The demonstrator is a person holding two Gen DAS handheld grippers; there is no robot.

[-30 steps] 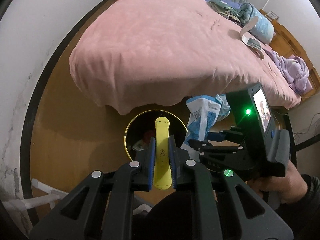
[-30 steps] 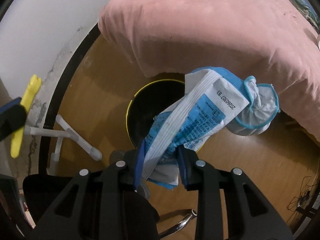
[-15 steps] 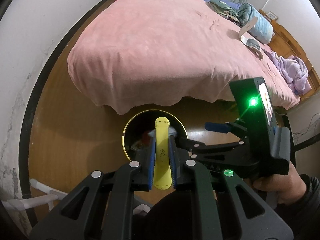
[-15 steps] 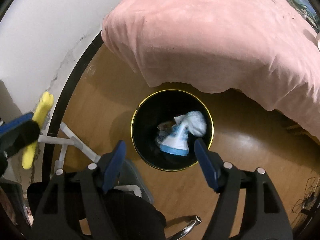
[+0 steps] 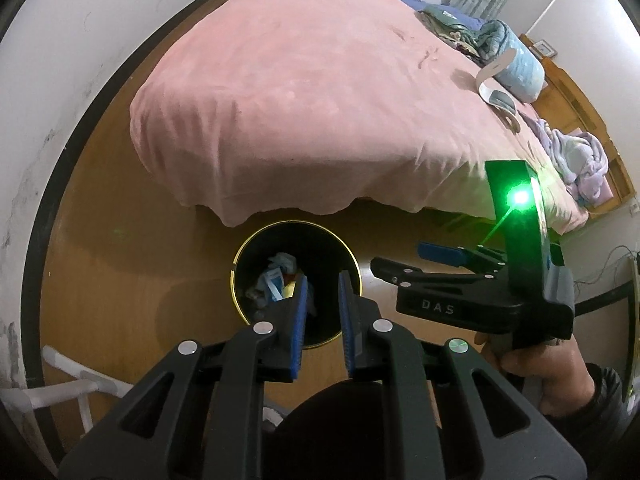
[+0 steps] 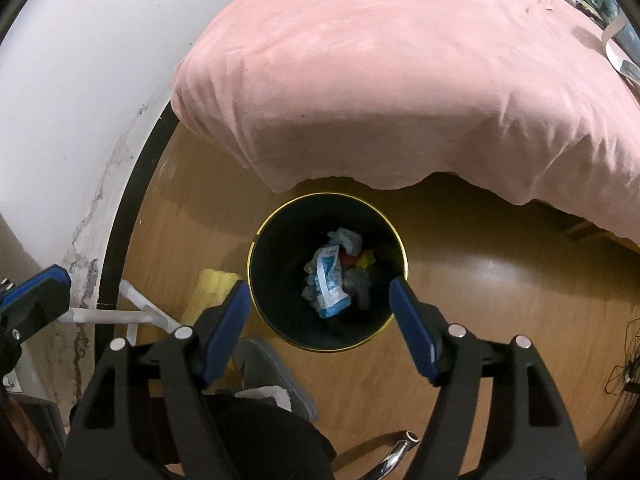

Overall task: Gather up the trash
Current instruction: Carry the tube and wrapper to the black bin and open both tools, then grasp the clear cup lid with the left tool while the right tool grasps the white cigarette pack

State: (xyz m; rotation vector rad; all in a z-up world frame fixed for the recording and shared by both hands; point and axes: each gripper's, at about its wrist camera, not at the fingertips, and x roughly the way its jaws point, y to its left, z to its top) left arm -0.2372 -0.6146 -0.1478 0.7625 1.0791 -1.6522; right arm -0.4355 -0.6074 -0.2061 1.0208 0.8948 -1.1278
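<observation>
A black bin with a gold rim point(image 5: 296, 222) point(image 6: 328, 194) stands on the wood floor at the foot of the bed. A blue-and-white packet point(image 6: 328, 276) point(image 5: 272, 280) and a crumpled white wad point(image 6: 346, 238) lie inside it. My right gripper point(image 6: 318, 286) point(image 5: 400, 260) hangs open and wide above the bin, nothing between its pads. My left gripper point(image 5: 322, 284) is over the bin's near rim, its pads a narrow gap apart with nothing between them. A blurred yellow thing point(image 6: 214, 284) shows just left of the bin; I cannot tell whether it is in the air or on the floor.
The bed under a pink blanket point(image 5: 320, 100) point(image 6: 400, 80) overhangs the bin's far side. A white tube rack point(image 6: 136, 312) point(image 5: 60, 388) stands by the wall on the left. A grey slipper point(image 6: 272, 372) is below the bin. Cables point(image 6: 624, 372) lie at right.
The right gripper opened and its blue-and-white packet dropped into the bin. The yellow thing that the left gripper held is gone from its jaws.
</observation>
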